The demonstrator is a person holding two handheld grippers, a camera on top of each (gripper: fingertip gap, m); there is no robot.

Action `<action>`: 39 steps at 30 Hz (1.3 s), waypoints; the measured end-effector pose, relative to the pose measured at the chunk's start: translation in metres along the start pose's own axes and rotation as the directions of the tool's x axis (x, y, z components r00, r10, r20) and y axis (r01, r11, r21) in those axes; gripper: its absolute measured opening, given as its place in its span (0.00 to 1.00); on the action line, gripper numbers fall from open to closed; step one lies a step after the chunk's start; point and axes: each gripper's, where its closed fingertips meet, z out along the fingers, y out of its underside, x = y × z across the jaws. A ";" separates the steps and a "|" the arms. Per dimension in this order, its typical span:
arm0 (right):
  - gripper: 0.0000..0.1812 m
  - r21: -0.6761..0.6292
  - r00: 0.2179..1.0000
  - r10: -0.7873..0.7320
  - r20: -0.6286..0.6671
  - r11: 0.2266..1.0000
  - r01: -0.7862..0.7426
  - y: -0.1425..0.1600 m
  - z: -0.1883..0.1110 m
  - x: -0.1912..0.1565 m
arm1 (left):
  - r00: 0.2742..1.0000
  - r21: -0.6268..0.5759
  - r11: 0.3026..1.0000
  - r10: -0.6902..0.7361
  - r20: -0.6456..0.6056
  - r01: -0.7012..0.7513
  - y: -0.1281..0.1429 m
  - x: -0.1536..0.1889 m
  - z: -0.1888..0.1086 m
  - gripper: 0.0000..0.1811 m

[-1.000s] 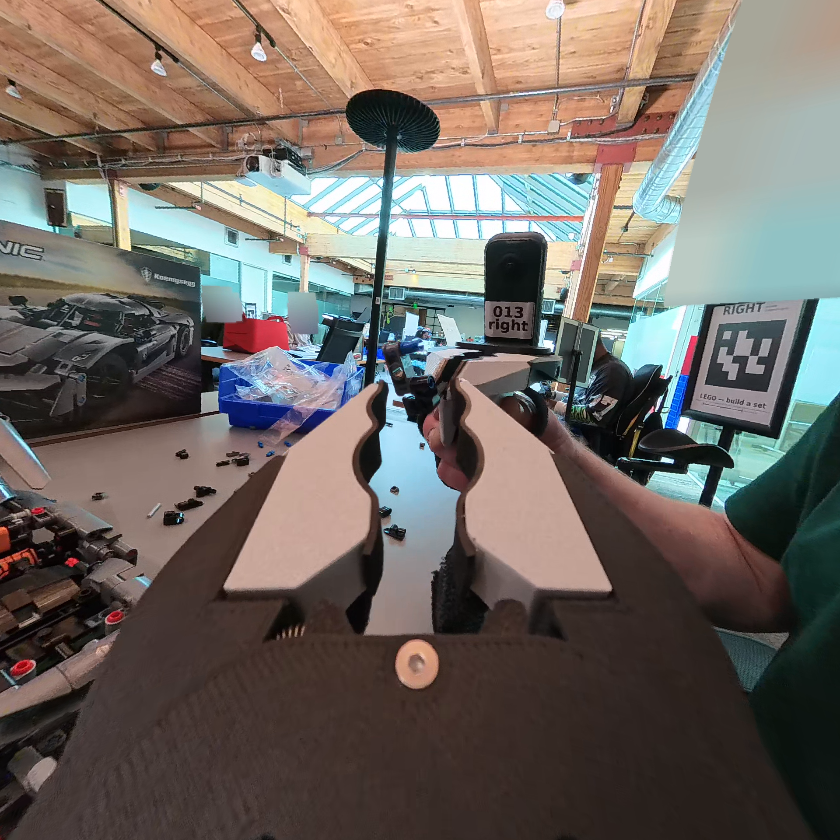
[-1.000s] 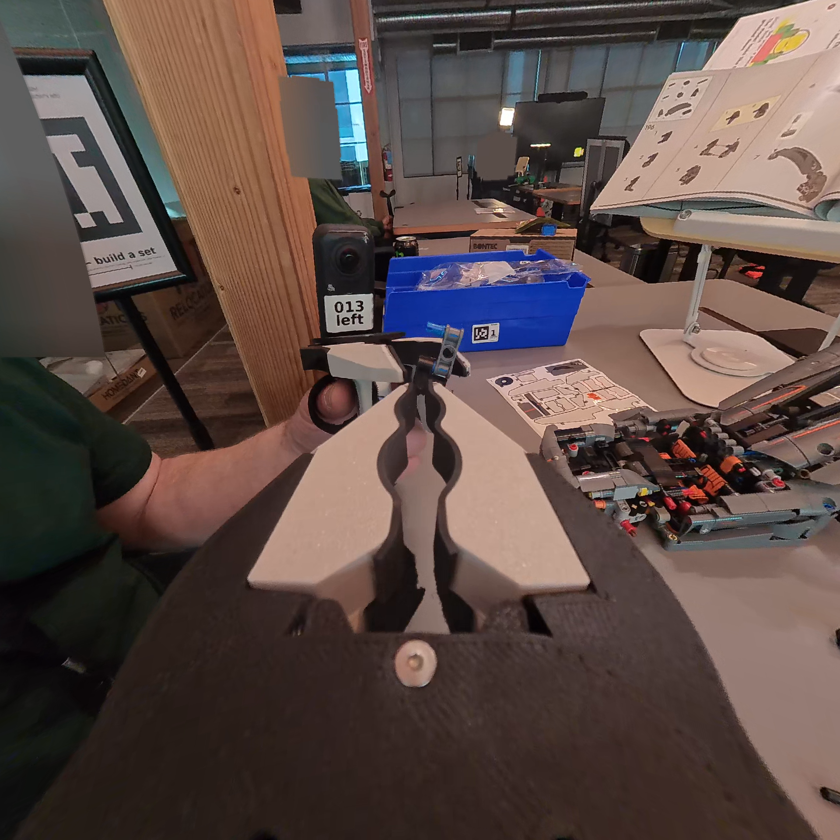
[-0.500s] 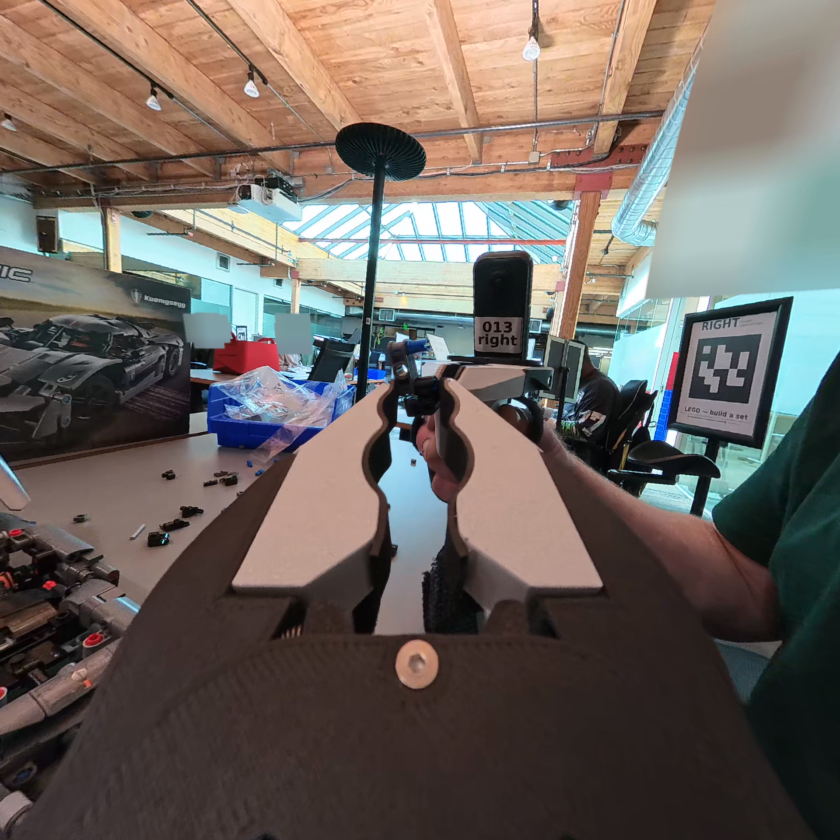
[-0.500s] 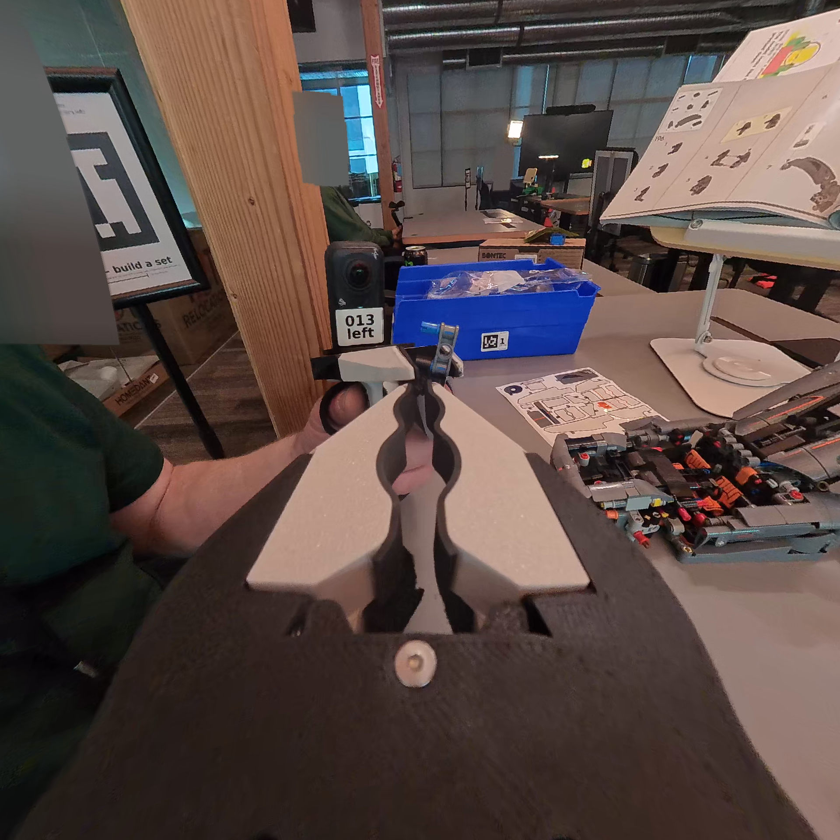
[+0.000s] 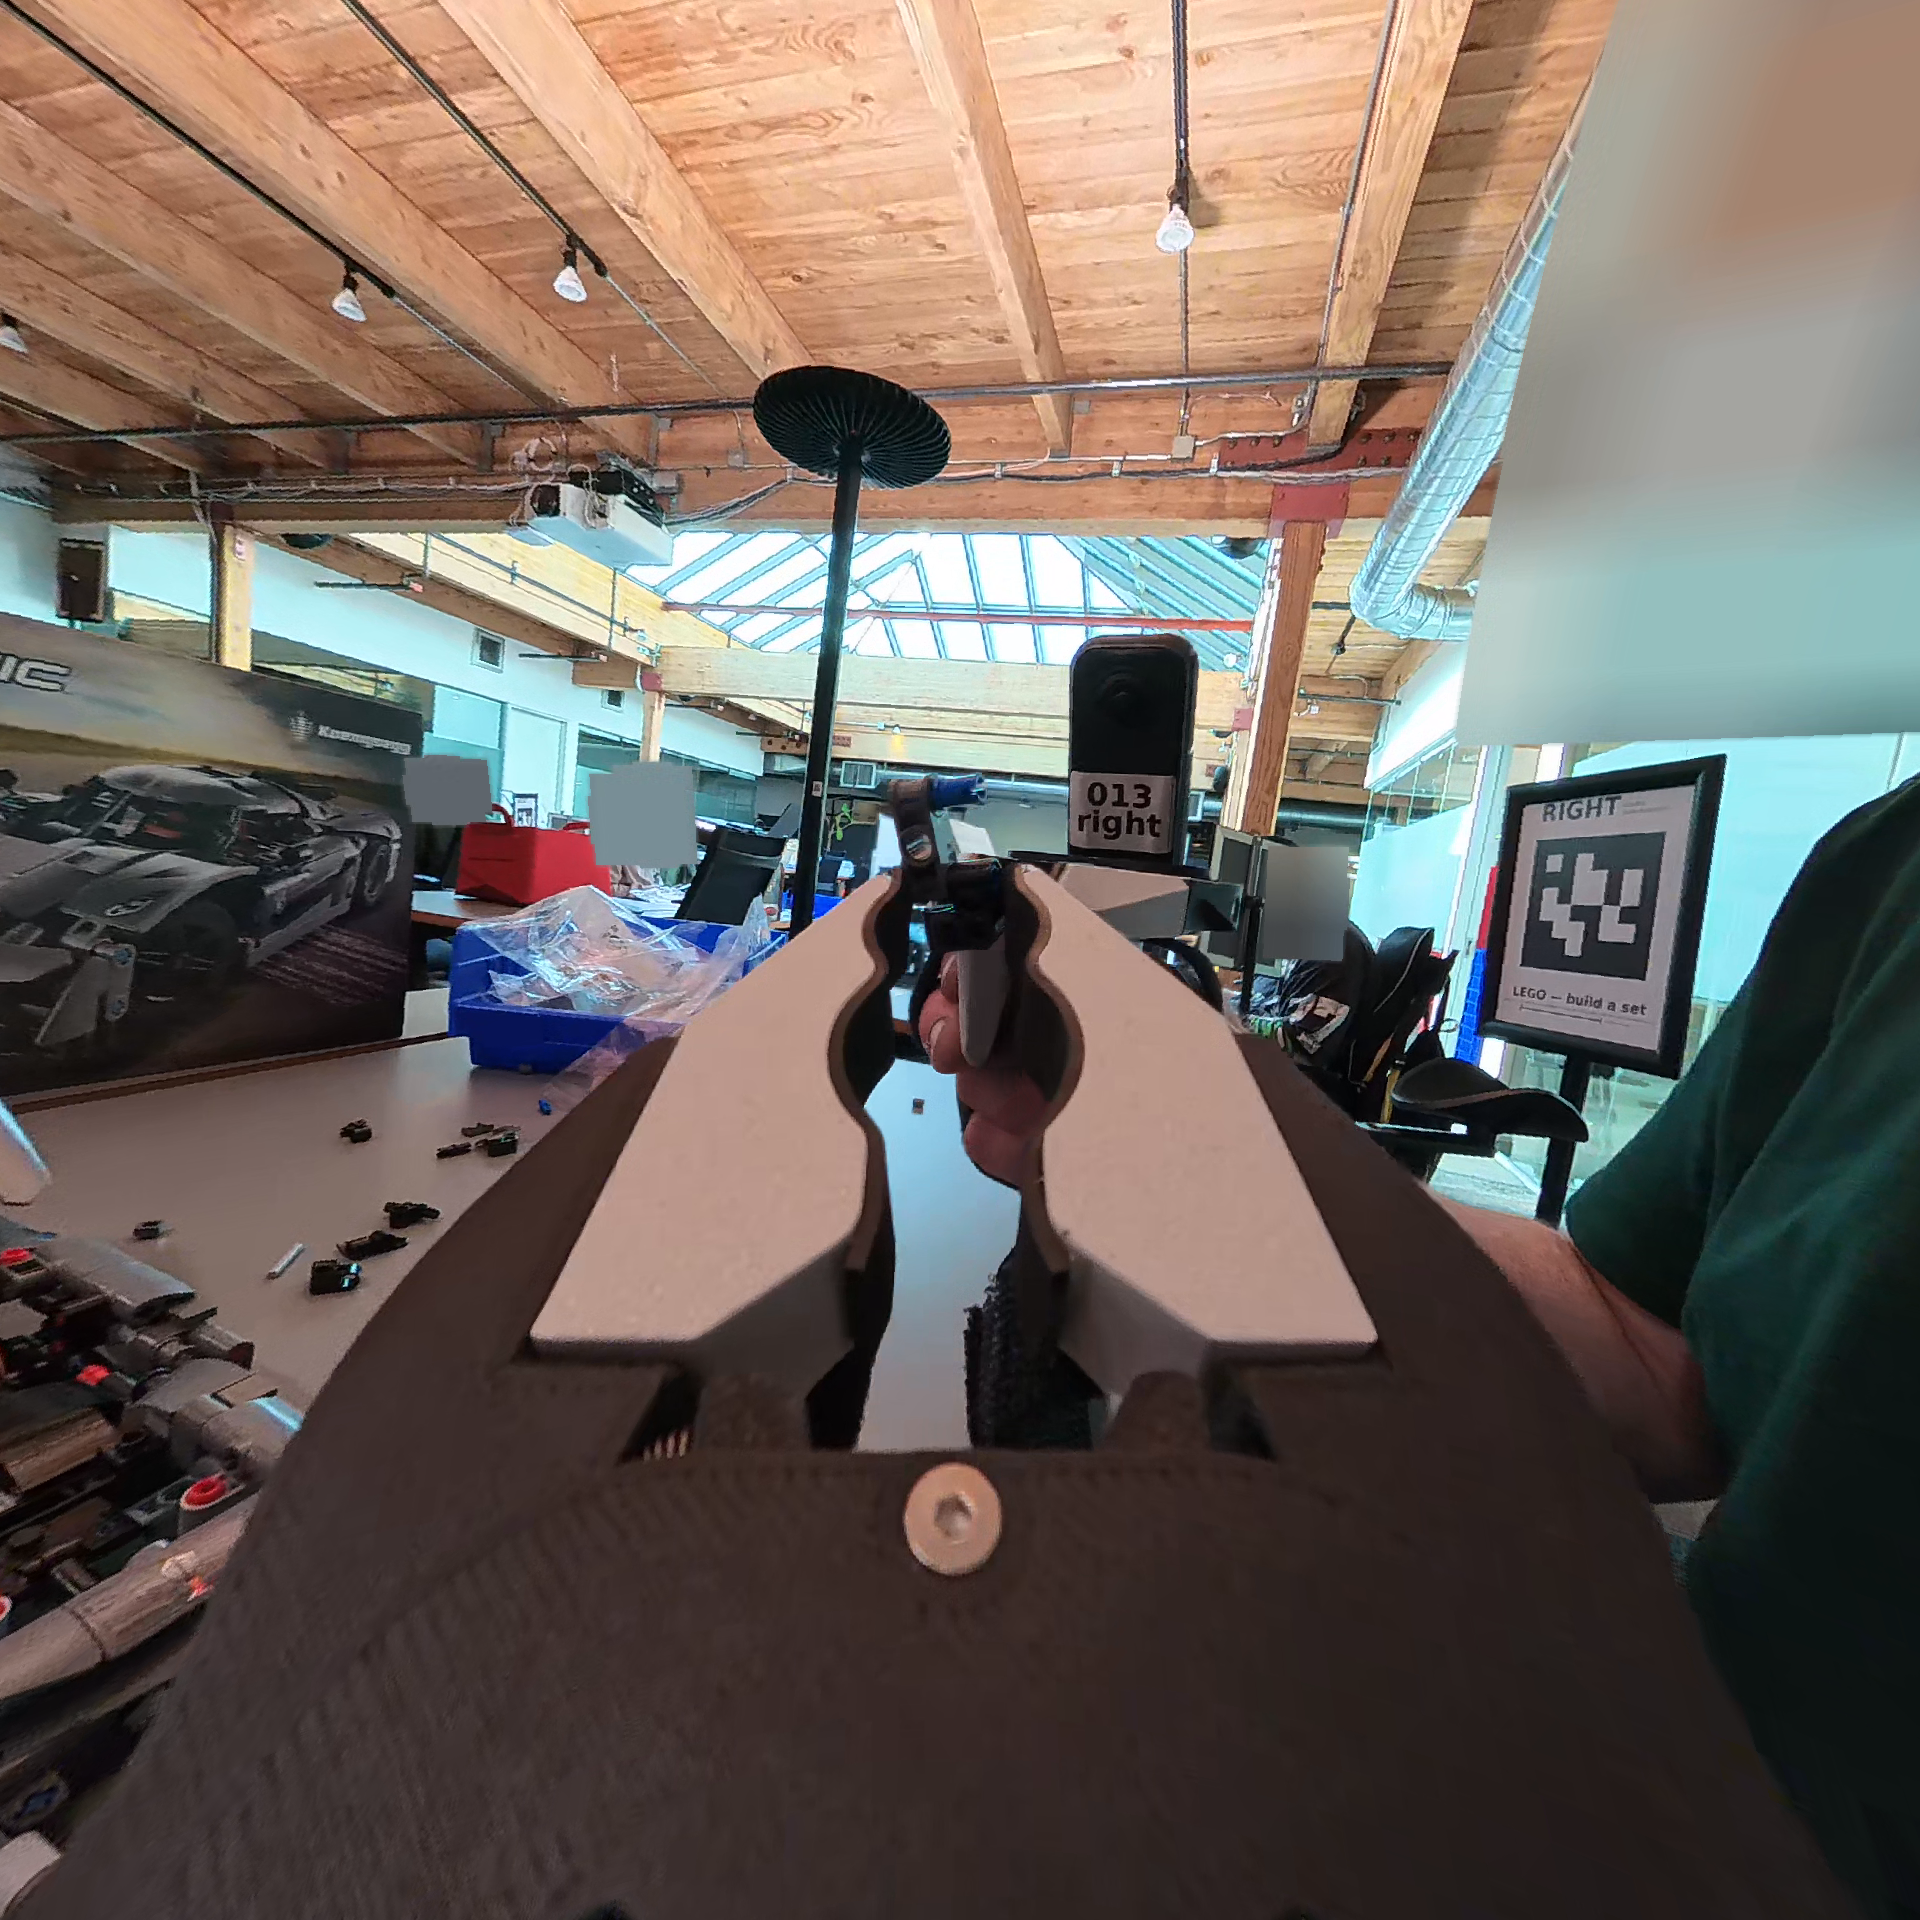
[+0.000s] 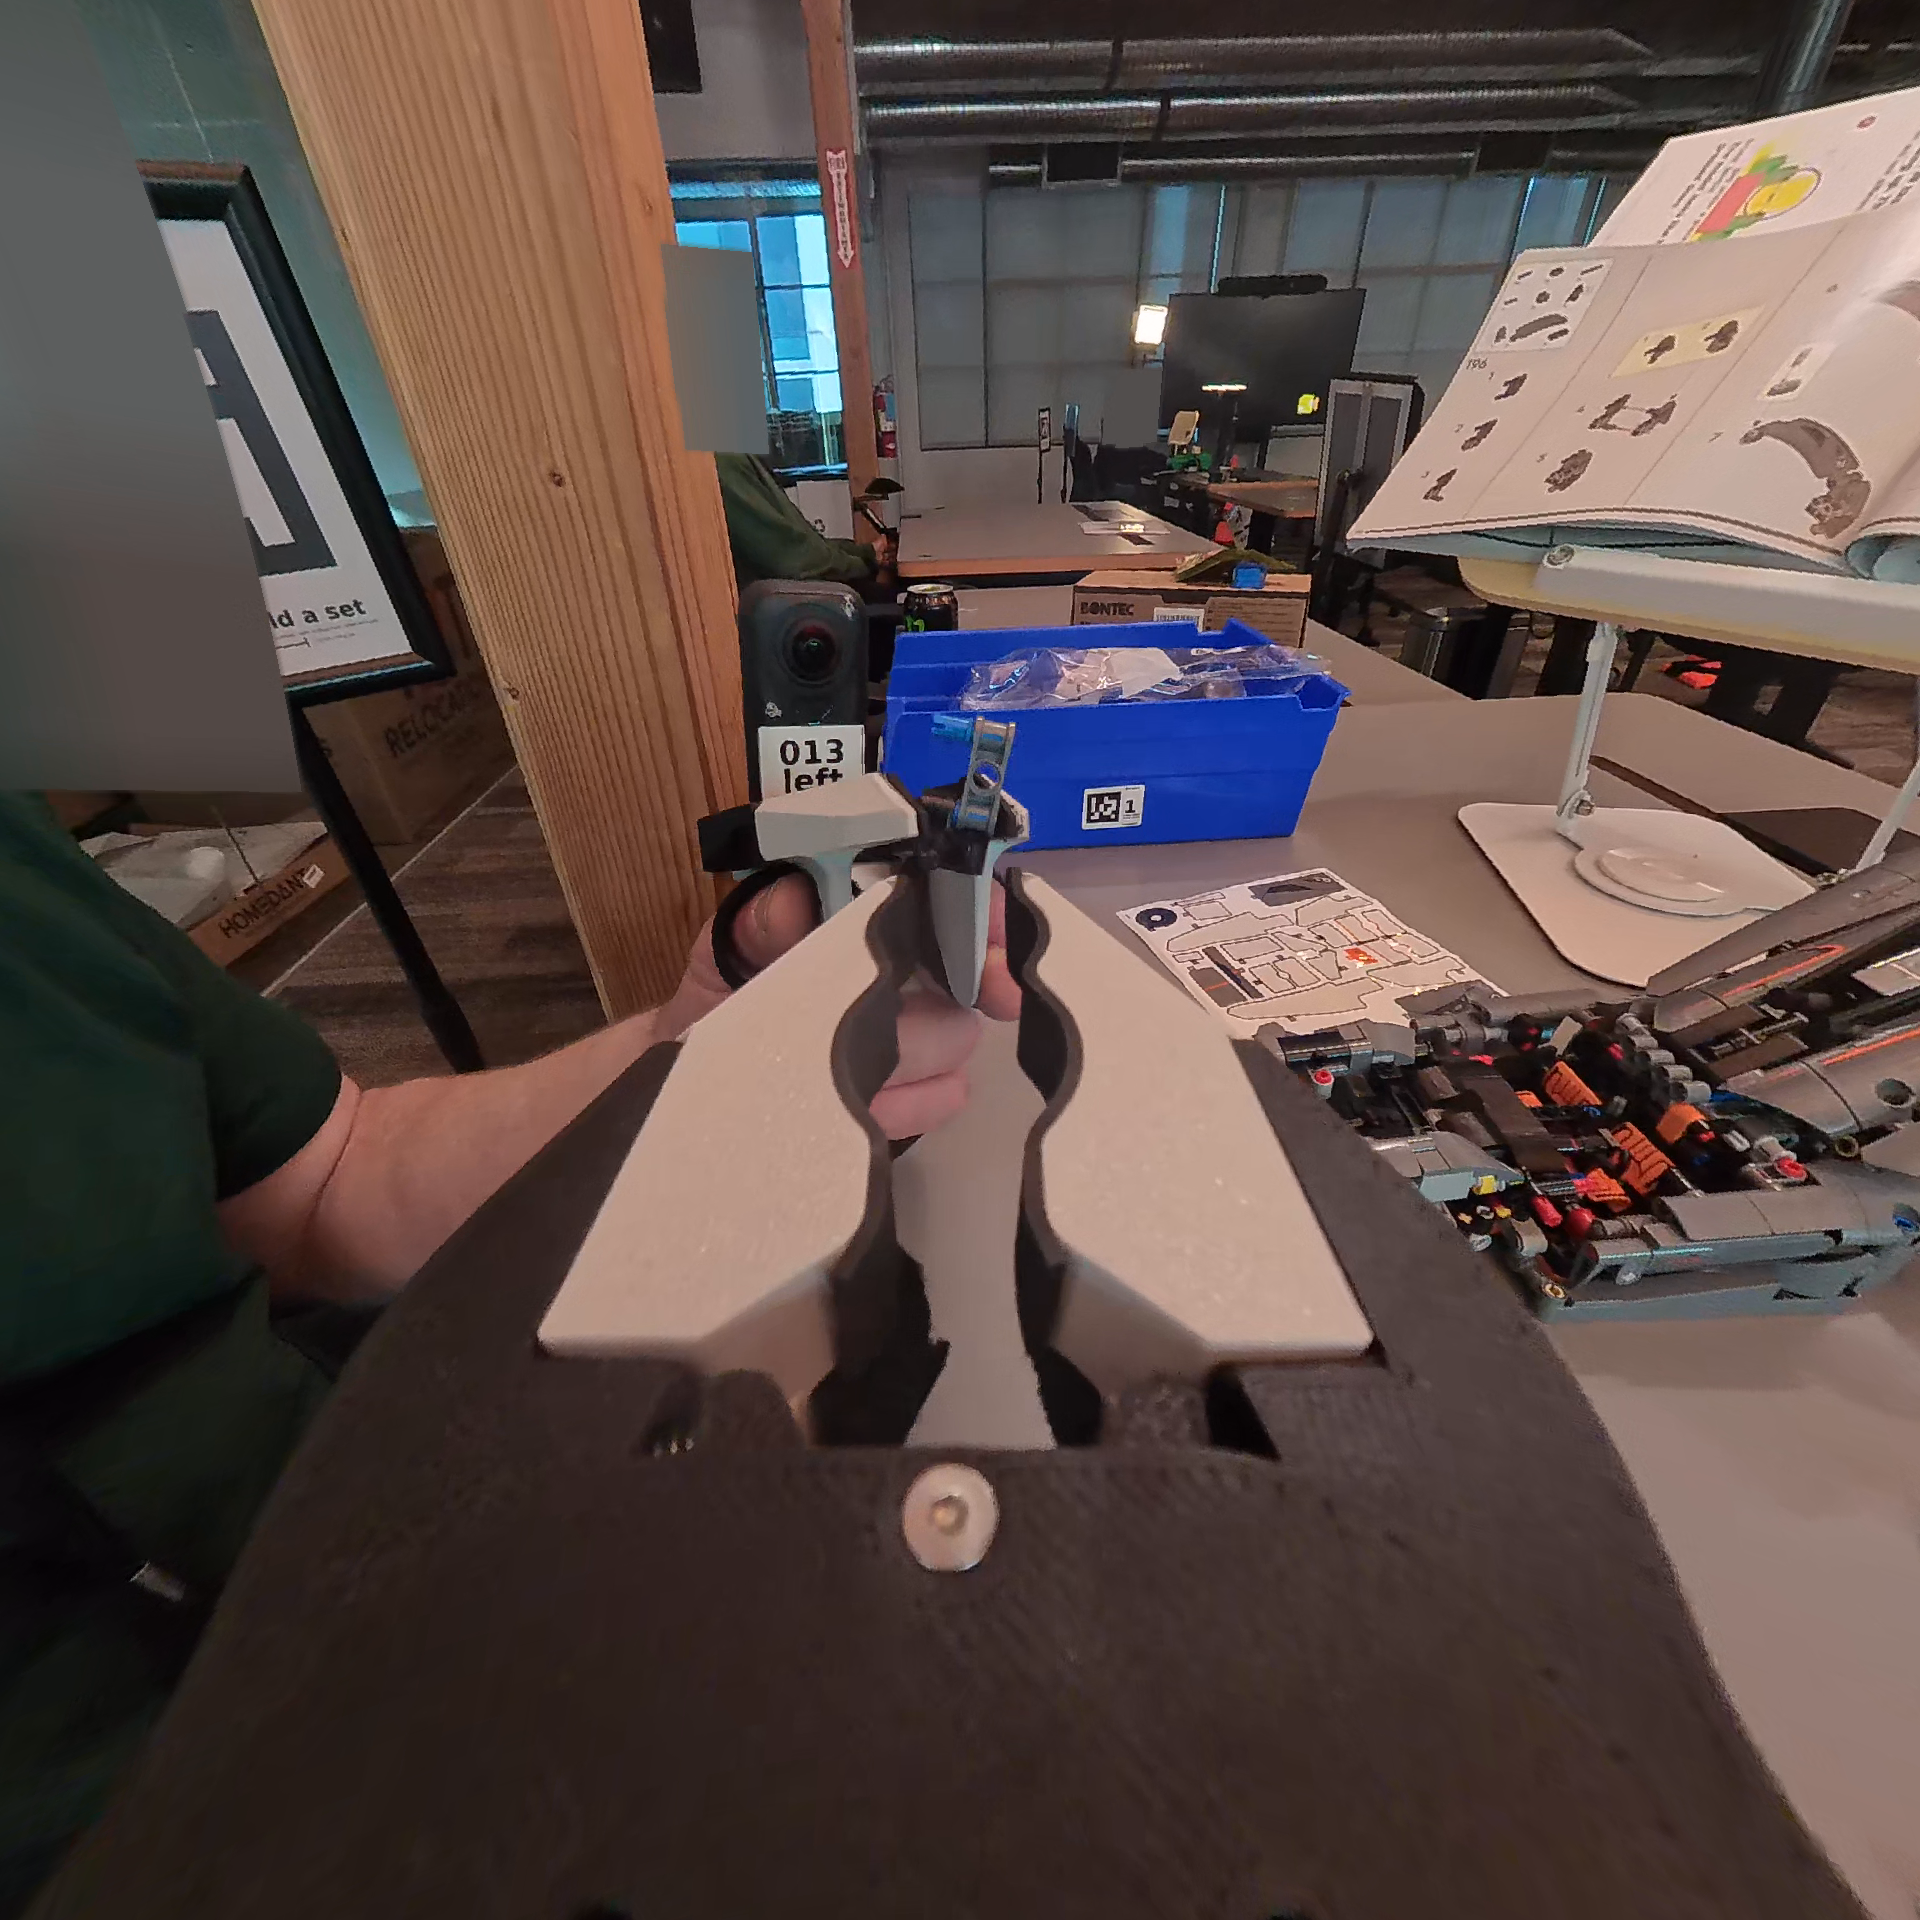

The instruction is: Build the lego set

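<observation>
1. One small sub-assembly (image 5: 940,873), a dark block with a grey-blue beam and a blue pin standing up from it, is in mid-air above the desk (image 6: 1766,1455), between the tips of both tools.
2. My left gripper (image 5: 956,899) is clenched on it. The pads look pressed to either side of the dark block, though the contact is partly hidden.
3. My right gripper (image 6: 958,894) faces it nose to nose with its jaws parted and nothing between them. One finger of the left tool pokes into that gap.
4. I judge this to be a hand-over or a re-grip before fitting the part.
5. Risks from here:
   - The hold is only at the fingertips, so a twist could rotate the block or drop it.
   - The beam and pin stick up clear of the pads, so a nudge from the right tool could lever them off.
   - A dropped part could scatter among the loose pieces (image 5: 364,1242).
6. The half-built car model (image 6: 1621,1132) lies on the desk to my right, well apart. Beyond it are a sticker sheet (image 6: 1299,945), a blue bin (image 6: 1143,769) and the open instruction book (image 6: 1662,395).
</observation>
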 end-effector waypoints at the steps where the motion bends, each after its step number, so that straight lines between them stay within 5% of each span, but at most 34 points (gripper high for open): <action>1: 0.09 0.003 1.000 -0.002 -0.001 1.000 0.002 -0.001 -0.001 0.000 | 1.000 0.010 1.000 -0.010 -0.009 0.010 -0.002 0.000 -0.001 0.08; 11: 0.10 0.040 1.000 0.009 -0.017 0.999 -0.008 -0.007 -0.013 0.004 | 0.962 0.158 0.970 -0.148 -0.227 0.187 -0.030 0.010 -0.018 0.08; 39: 0.10 0.039 1.000 0.012 0.011 0.999 -0.012 -0.005 -0.012 -0.002 | 0.928 0.169 0.956 -0.176 -0.327 0.241 -0.030 0.016 -0.022 0.08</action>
